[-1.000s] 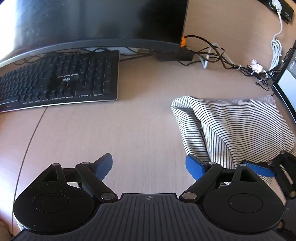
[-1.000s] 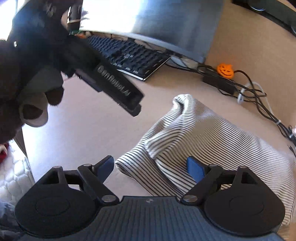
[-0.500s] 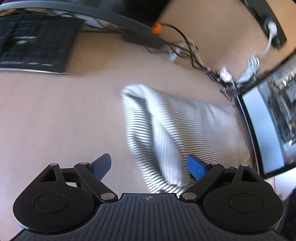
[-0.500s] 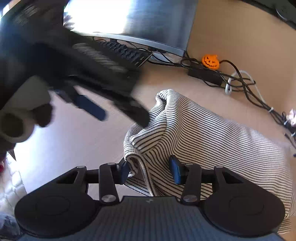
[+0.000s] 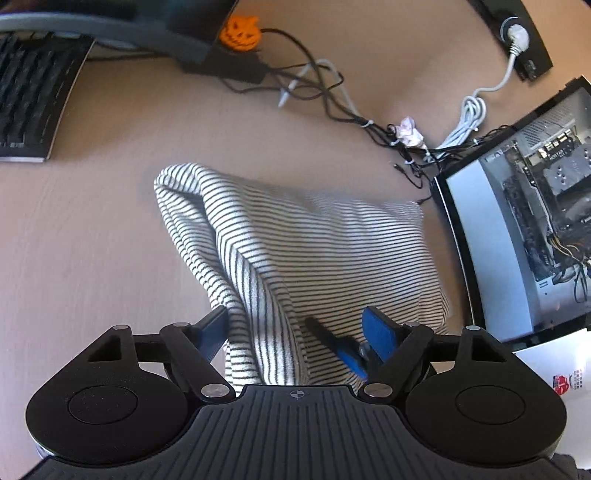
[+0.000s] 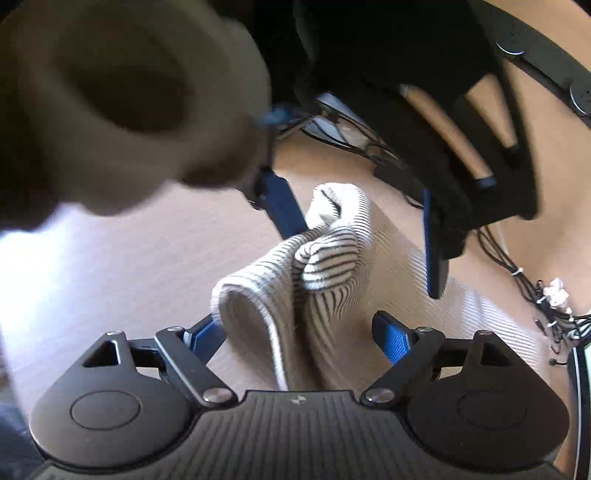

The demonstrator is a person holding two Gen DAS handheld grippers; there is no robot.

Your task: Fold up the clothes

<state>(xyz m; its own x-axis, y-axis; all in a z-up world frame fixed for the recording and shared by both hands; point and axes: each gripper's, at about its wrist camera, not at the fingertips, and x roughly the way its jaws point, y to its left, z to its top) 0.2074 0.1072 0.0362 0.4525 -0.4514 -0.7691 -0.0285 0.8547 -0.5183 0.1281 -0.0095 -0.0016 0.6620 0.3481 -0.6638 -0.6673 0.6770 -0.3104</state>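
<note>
A white shirt with thin black stripes [image 5: 314, 251] lies folded on the tan desk [image 5: 92, 240]. My left gripper [image 5: 297, 330] hangs over its near edge. The jaws are closing, the thick folded edge stands between them, and the pads do not squeeze it. A blue finger of the right gripper [image 5: 343, 354] shows in that gap. In the right wrist view my right gripper [image 6: 299, 336] is opening around a bunched fold of the shirt [image 6: 325, 266], with its pads off the cloth. The left gripper [image 6: 364, 258] hovers just beyond, straddling the same fold.
A black keyboard [image 5: 29, 110] and a monitor foot lie at the far left. An orange pumpkin figure [image 5: 240, 31] and tangled cables [image 5: 332, 99] run along the back. An open computer case [image 5: 535, 221] stands right of the shirt, with white paper [image 5: 561, 369] near it.
The left gripper swung right from bare desk onto the shirt's near edge and narrowed a little. The right gripper pinched the fold half a second ago and has spread wide again.
</note>
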